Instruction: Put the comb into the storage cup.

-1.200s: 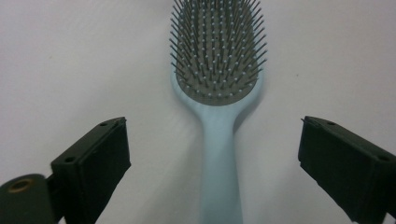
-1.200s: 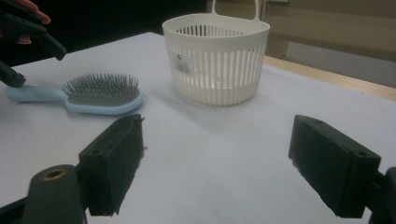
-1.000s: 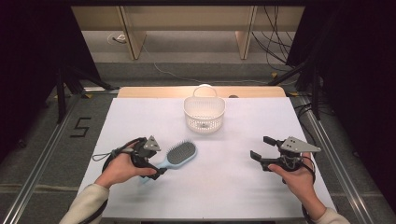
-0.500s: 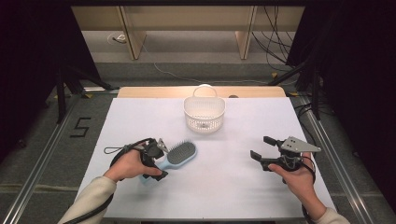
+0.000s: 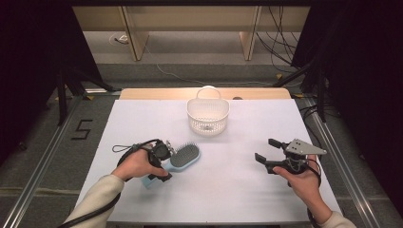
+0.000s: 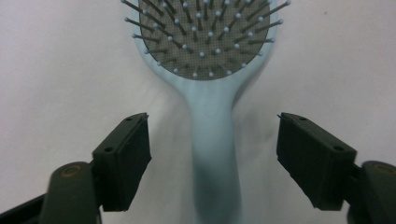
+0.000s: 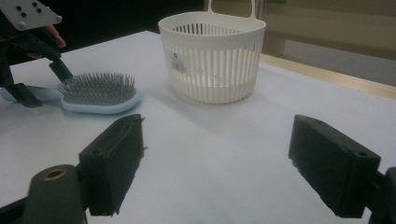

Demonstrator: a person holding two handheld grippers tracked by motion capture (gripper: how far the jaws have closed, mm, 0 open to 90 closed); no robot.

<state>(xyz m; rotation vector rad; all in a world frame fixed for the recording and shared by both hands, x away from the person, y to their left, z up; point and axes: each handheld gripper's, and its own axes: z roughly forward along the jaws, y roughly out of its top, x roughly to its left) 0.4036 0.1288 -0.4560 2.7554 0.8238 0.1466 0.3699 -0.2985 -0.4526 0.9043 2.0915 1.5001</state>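
The left claw is straddling the hairbrush handle on the worktop, jaws just closing but not yet touching; the right claw is waiting open and empty; lifting, likely toward the basket, is still remaining.

A recording lab or test studio, not a home. A table under a plain white sheet stands inside a frame of metal rails, well out to either side of the grippers. Black curtains close in both sides, with dark stand legs at their foot. Beyond the table, far ahead of the grippers, loose cables trail over a grey carpeted floor beneath bare wooden furniture legs. A figure 5 is marked on the floor, to the left of the left gripper.
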